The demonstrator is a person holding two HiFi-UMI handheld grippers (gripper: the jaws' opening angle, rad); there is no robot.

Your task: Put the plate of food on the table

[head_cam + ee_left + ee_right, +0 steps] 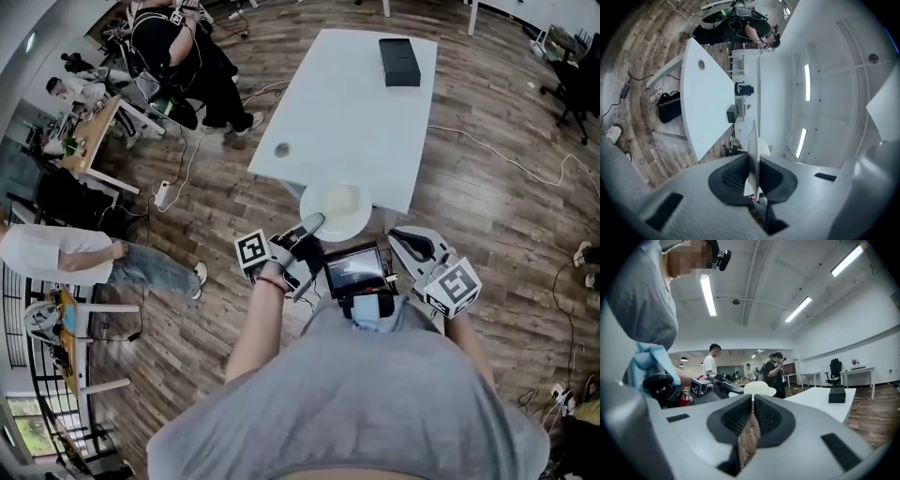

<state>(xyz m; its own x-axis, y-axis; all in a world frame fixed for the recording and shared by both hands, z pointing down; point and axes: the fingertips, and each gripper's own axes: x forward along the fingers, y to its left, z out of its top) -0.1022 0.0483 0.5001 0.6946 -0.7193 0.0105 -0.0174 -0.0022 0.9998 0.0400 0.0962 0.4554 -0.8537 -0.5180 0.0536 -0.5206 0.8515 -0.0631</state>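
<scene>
A white plate (336,211) with a pale heap of food hangs at the near edge of the white table (347,103), partly over it. My left gripper (314,222) is shut on the plate's left rim. In the left gripper view the plate (753,140) stands edge-on, pinched between the dark pads (729,178). My right gripper (401,234) is just right of the plate, apart from it, shut with nothing held. The right gripper view shows the plate (758,388) beyond its closed jaws and the left gripper (717,380) holding it. I cannot tell whether the plate touches the table.
A black box (399,61) lies at the table's far end, and a round cable hole (282,149) is near its left edge. One person in black (178,47) stands at the back left, another in white (56,253) sits left. Cables cross the wooden floor (487,187).
</scene>
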